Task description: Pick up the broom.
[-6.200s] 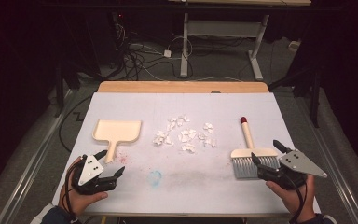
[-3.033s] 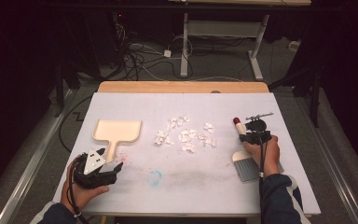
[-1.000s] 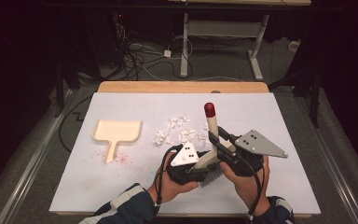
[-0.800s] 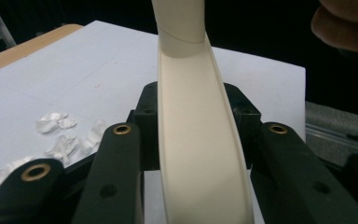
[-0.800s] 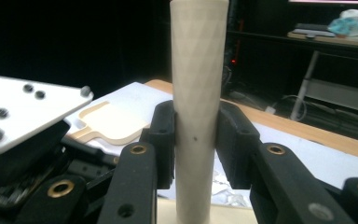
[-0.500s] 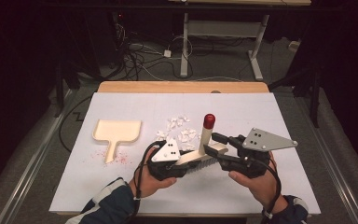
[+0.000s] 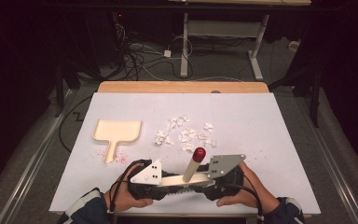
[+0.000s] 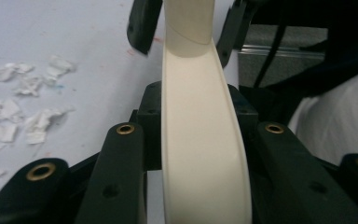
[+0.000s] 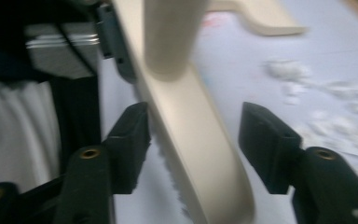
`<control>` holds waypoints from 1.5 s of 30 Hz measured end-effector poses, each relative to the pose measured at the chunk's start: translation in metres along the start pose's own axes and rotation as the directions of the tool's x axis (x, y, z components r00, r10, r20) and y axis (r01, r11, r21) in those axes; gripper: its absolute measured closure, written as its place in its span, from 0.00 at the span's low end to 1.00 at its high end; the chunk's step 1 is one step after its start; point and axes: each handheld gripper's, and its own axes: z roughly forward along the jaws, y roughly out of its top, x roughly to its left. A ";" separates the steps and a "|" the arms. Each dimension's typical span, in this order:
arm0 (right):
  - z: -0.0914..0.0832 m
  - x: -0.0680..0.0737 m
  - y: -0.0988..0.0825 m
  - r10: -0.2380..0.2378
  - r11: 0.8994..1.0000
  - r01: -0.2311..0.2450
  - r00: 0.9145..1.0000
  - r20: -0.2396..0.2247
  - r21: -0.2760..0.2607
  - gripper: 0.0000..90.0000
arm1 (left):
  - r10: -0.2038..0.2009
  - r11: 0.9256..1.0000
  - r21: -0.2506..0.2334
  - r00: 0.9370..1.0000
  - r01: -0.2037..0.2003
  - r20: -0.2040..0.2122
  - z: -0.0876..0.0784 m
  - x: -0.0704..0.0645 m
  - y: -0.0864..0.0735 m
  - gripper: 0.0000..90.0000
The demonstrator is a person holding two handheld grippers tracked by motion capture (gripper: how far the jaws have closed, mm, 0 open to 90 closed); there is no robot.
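Brush [image 7: 186,176] sits between my two tongs, near the front edge of the table [image 7: 270,121], its red-tipped handle poking up. My left gripper [image 8: 191,140] squeezes the cream brush back. My right gripper [image 9: 193,135] looks spread wide around it, though that view is blurry. Torn paper bits [image 7: 184,134] lie behind, and the dustpan [image 7: 116,133] rests well to the left.

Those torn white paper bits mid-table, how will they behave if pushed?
The paper scraps look thin and crumpled, so probably very light and apt to scatter under a quick push of the brush. They lie loose and apart, so they'd likely move separately, not as a clump.
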 end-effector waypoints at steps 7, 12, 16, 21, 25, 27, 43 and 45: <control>0.026 0.007 -0.004 -0.009 1.000 0.009 0.999 -0.047 -0.001 0.70 | -0.008 0.999 0.045 1.000 0.008 -0.002 0.002 0.004 -0.005 0.68; 0.025 0.010 -0.002 -0.034 0.999 0.034 0.999 -0.014 0.007 0.75 | 0.014 0.999 0.034 0.996 -0.011 -0.085 -0.008 0.004 -0.004 0.58; 0.018 0.004 -0.003 -0.003 0.999 0.004 1.000 0.022 -0.032 0.75 | 0.011 1.000 0.027 0.970 -0.004 -0.244 -0.023 0.006 -0.009 0.42; 0.004 -0.008 -0.008 0.053 0.998 -0.048 0.992 0.112 -0.049 0.75 | -0.048 0.999 -0.027 0.931 0.041 -0.362 -0.042 0.010 -0.023 0.29; -0.005 -0.017 -0.011 0.081 0.995 -0.071 0.985 0.154 -0.069 0.75 | -0.080 0.997 -0.024 0.879 0.078 -0.469 -0.056 0.010 -0.044 0.26; -0.011 -0.023 -0.013 0.098 0.993 -0.084 0.978 0.184 -0.081 0.75 | -0.095 0.995 -0.021 0.855 0.098 -0.509 -0.061 0.009 -0.057 0.24; -0.040 -0.045 -0.023 0.190 0.980 -0.159 0.922 0.337 -0.118 0.75 | -0.169 0.980 -0.016 0.798 0.197 -0.579 -0.074 0.005 -0.103 0.24; -0.041 -0.047 -0.024 0.200 0.978 -0.169 0.917 0.344 -0.119 0.75 | -0.168 0.980 -0.007 0.801 0.200 -0.575 -0.071 0.005 -0.104 0.24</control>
